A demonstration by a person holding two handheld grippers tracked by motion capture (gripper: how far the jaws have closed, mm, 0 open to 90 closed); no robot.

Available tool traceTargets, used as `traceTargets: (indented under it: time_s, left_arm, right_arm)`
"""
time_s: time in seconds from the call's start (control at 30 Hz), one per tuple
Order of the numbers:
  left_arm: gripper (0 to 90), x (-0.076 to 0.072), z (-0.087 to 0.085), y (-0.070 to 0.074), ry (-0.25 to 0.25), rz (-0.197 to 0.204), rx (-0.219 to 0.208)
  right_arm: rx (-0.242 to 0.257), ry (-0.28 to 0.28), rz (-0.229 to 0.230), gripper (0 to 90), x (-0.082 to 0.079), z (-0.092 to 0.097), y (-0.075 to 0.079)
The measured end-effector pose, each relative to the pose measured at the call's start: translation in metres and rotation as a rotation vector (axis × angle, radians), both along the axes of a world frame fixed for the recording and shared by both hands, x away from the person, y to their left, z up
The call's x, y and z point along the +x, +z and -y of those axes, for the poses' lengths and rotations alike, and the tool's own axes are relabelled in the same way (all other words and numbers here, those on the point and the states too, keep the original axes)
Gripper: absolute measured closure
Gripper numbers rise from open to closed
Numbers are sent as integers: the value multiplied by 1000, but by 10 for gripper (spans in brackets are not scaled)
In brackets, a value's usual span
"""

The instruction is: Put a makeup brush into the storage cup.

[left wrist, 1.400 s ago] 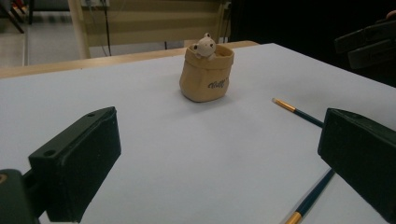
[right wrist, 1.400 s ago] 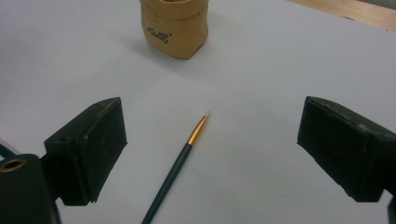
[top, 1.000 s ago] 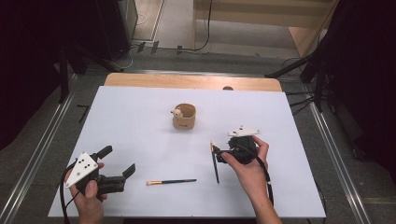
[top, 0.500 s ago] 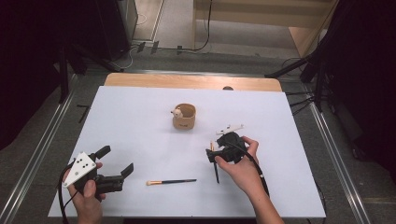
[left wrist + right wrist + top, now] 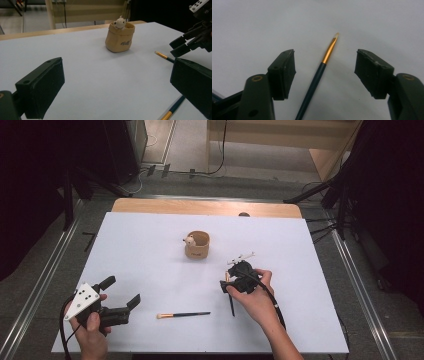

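Note:
A thin dark-handled brush [image 5: 319,72] with a gold ferrule lies on the white table [image 5: 150,250]. My right gripper [image 5: 226,282] points down over its bristle end. Its jaws have just been closing and still stand apart on either side of the brush [image 5: 231,302], and the pads [image 5: 287,72] do not touch it. A second brush [image 5: 182,314] lies flat nearer the front edge. My left gripper [image 5: 121,291] rests open at the front left, aimed across the table, with nothing between its jaws. A tan pouch [image 5: 198,245] with a small white bear on its rim stands mid-table.
The wooden table edge [image 5: 205,207] runs along the far side, with dark floor and cables beyond. In the left gripper view, the pouch [image 5: 119,37] stands ahead, the right gripper [image 5: 180,46] at the right, and the second brush [image 5: 173,108] low right.
My right gripper has shifted left and down over the brush's bristle end, and its jaws have narrowed. The left gripper, pouch and second brush have not moved.

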State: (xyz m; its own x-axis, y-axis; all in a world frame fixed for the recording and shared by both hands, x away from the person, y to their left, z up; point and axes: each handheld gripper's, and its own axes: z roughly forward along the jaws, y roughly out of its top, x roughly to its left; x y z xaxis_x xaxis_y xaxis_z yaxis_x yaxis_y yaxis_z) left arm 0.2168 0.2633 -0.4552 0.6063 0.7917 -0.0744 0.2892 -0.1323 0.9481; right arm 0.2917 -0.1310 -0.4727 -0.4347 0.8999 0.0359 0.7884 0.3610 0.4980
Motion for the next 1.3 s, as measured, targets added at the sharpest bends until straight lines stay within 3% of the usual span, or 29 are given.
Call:
traceTargets:
  time_s: [0.03,0.17,0.47,0.77,0.97,1.1,1.3]
  left_arm:
    - [0,0,0,0,0,0,-4]
    - [0,0,-1,0,2,-1,-8]
    - [0,0,1,-1,-2,-4,1]
    - [0,1,1,-1,-2,-7,-6]
    - [0,1,2,-2,-6,-9,-2]
    - [0,1,2,-3,-4,-10,-4]
    - [0,1,1,-3,-2,-11,-6]
  right_arm:
    - [-25,-25,9,367,1,0,-1]
    - [-26,-38,-3,392,3,1,0]
    - [16,-56,-147,539,9,-1,-2]
    - [-14,-69,-217,651,12,-7,-8]
    - [-79,-70,-205,776,10,-10,-9]
    - [-91,-88,-207,843,11,-11,-9]
    - [-106,-95,-204,847,10,-13,-9]
